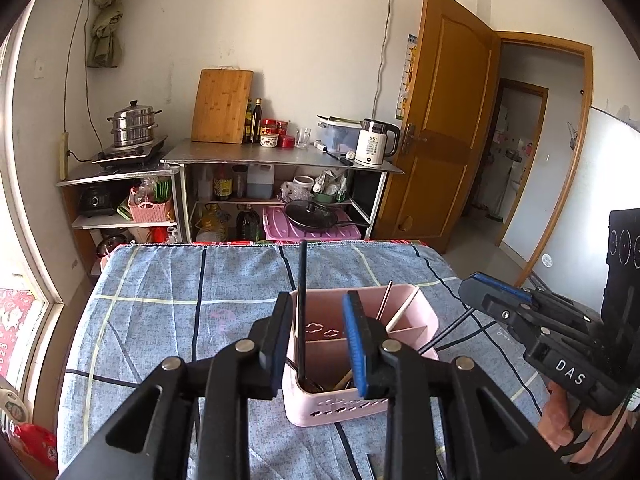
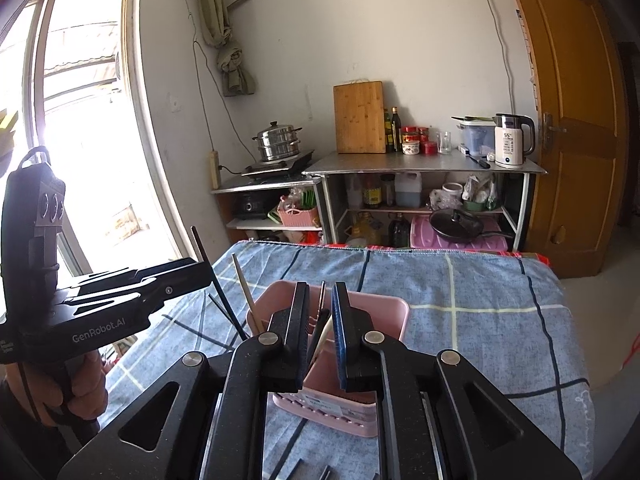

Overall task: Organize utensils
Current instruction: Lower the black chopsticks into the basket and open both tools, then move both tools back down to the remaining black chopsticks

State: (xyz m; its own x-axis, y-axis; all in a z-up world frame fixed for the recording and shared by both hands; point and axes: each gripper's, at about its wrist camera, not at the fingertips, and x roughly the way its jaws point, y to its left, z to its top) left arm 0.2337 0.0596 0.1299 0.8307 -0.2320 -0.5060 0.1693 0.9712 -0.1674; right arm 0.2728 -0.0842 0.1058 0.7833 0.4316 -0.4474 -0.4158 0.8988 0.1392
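Standing in the pink caddy (image 1: 404,308) on the desk (image 1: 180,280), several utensils are sorted; left hand-held gripper (image 1: 318,344) open around a black chopstick (image 1: 303,300), right hand-held gripper (image 2: 320,336) slightly parted, utensils between, neither gripped.

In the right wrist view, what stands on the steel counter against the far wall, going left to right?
Steamer pot → cutting board → dark bottles → red jars → glass → plastic container → white kettle.
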